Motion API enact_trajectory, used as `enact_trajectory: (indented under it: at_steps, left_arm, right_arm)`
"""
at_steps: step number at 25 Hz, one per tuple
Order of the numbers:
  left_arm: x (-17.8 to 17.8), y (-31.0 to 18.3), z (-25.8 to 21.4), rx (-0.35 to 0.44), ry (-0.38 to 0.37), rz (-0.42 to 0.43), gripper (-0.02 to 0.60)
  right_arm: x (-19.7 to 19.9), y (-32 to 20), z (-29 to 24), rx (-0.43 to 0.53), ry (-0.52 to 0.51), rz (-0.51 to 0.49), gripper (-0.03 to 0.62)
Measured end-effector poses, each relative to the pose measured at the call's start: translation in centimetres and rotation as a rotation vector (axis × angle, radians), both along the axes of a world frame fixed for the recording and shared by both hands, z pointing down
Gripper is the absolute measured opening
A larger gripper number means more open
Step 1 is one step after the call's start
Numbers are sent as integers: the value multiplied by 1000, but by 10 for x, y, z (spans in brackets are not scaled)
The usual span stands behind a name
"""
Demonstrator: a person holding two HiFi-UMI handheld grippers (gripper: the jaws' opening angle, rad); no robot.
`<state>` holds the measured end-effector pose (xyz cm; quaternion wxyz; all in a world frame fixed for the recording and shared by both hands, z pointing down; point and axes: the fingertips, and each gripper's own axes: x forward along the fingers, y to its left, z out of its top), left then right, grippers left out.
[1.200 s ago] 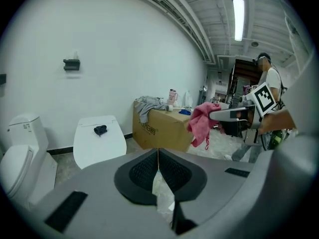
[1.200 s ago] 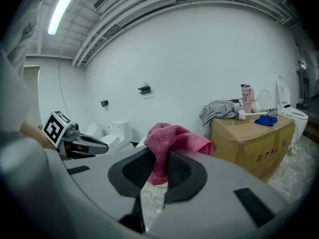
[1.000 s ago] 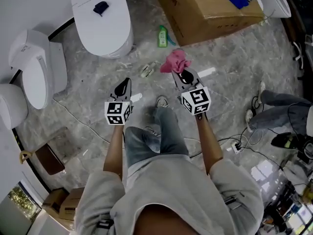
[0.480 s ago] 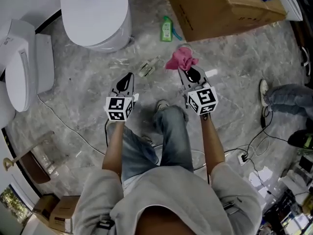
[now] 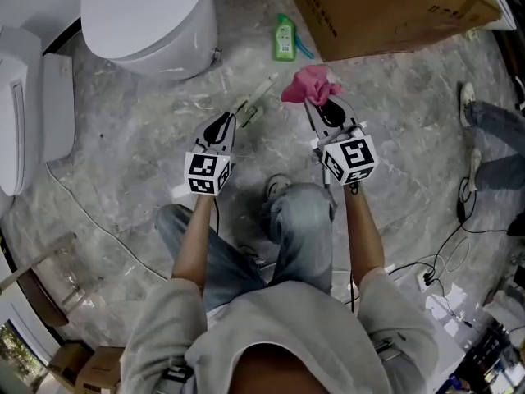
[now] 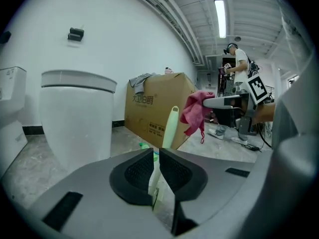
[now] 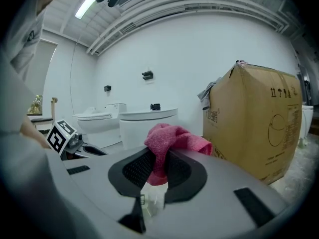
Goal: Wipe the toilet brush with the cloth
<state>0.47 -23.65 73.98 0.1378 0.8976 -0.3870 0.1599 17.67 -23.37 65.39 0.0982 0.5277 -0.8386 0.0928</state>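
Note:
The toilet brush (image 5: 256, 95) has a thin pale green handle and lies aslant on the marble floor, in front of the left gripper (image 5: 223, 121). In the left gripper view that handle (image 6: 169, 128) runs up between the jaws of the left gripper (image 6: 156, 166), which are shut on its near end. The right gripper (image 5: 321, 105) is shut on a bunched pink cloth (image 5: 310, 84), held just right of the handle's far tip. In the right gripper view the cloth (image 7: 172, 141) spills over the jaws of the right gripper (image 7: 158, 166). The left gripper view also catches the cloth (image 6: 197, 111).
A white toilet (image 5: 148, 15) stands at the far left, a second toilet (image 5: 25, 97) by the left edge. A green bottle (image 5: 285, 38) lies beside a big cardboard box (image 5: 385, 6). Cables (image 5: 107, 228) cross the floor. Another person's legs (image 5: 492, 121) are at the right.
Both grippers have moved forward over the floor. The left gripper has reached the brush and closed on its handle. The pink cloth stays in the right gripper.

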Motion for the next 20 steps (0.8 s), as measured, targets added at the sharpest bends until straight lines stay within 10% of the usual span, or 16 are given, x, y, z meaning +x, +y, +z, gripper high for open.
enact_trajectory:
  at_steps: [20]
  left_arm:
    - [2,8,106,-24,-69,75,26]
  right_arm:
    - [-28,16,56,16,-21,-57,67]
